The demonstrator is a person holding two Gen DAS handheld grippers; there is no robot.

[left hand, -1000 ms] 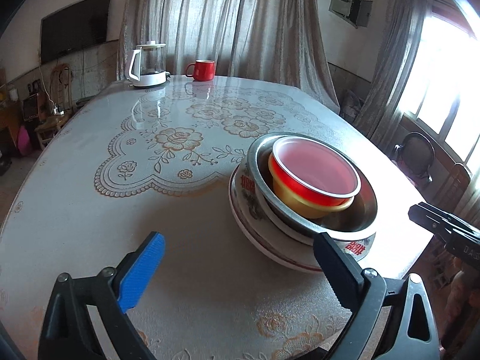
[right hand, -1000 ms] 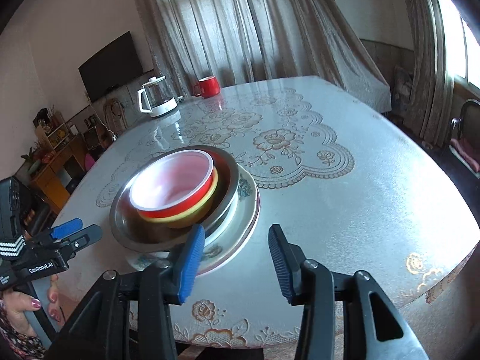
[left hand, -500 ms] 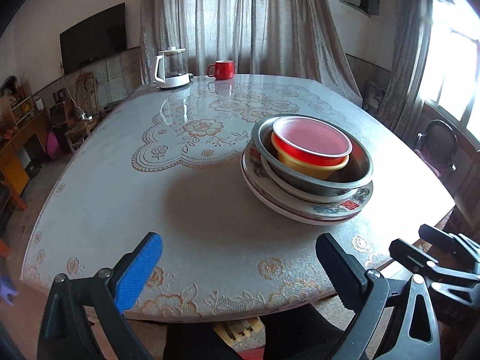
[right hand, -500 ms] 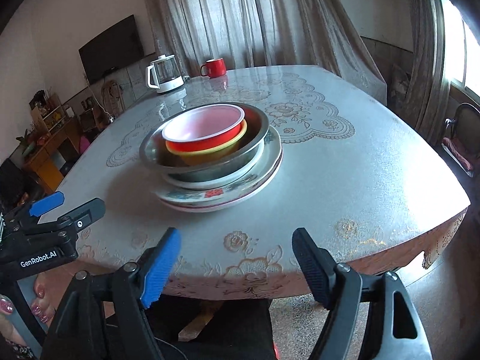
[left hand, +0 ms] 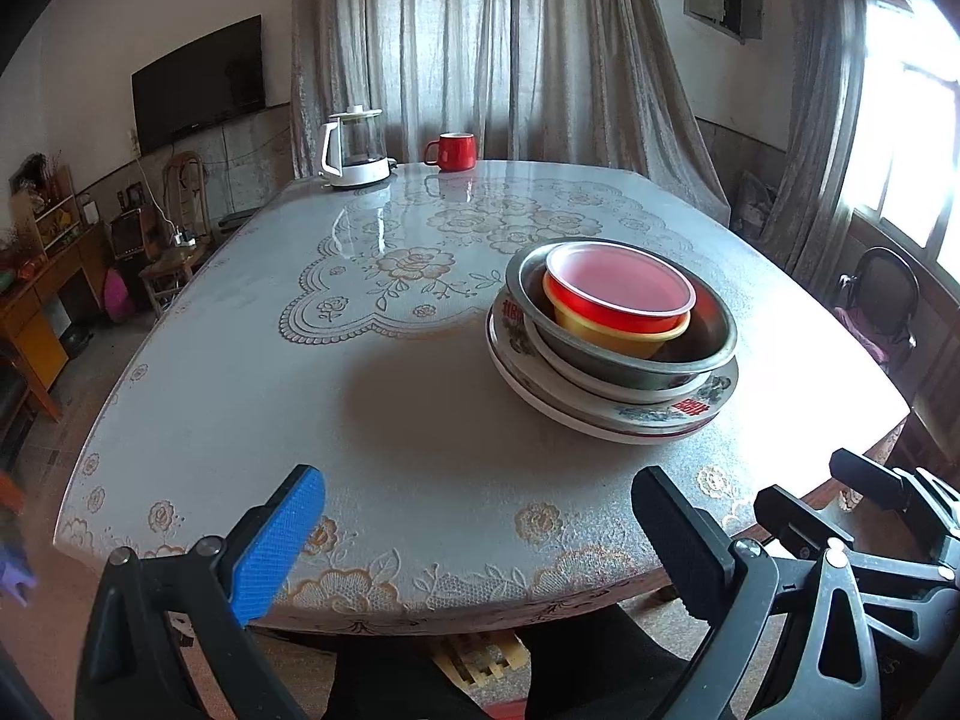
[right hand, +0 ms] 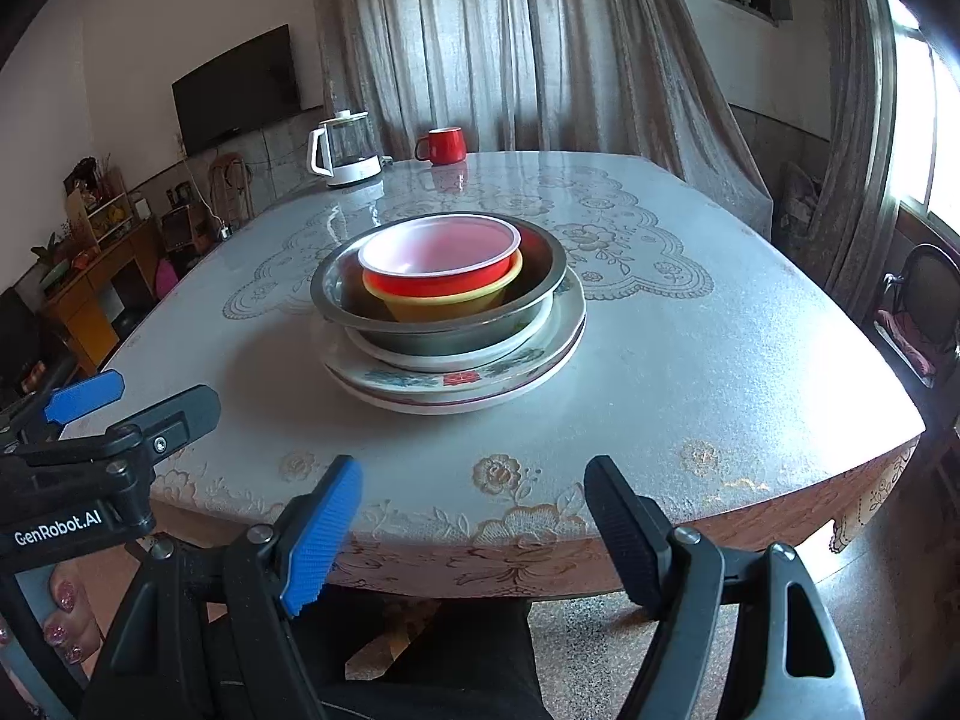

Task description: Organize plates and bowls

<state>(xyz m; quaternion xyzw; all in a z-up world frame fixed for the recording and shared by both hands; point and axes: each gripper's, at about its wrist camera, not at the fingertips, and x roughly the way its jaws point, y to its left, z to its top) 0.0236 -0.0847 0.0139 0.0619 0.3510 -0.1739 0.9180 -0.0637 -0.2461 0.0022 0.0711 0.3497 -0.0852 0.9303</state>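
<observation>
The stack (right hand: 450, 324) is seen ahead of both jaws, well apart. Both jaws are spread and empty. The stack should be left alone, as everything looks nested.

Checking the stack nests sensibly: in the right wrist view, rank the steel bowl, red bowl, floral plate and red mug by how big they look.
Largest to smallest:
1. floral plate
2. steel bowl
3. red bowl
4. red mug, though it stands farthest from the camera, so its smallness is partly distance.

A red bowl (right hand: 441, 258) nests in a yellow bowl (right hand: 447, 303) inside a steel basin (right hand: 441, 324) on stacked plates (right hand: 456, 381) at frame centre; the right gripper (right hand: 471, 519) gapes empty at the bottom.
</observation>
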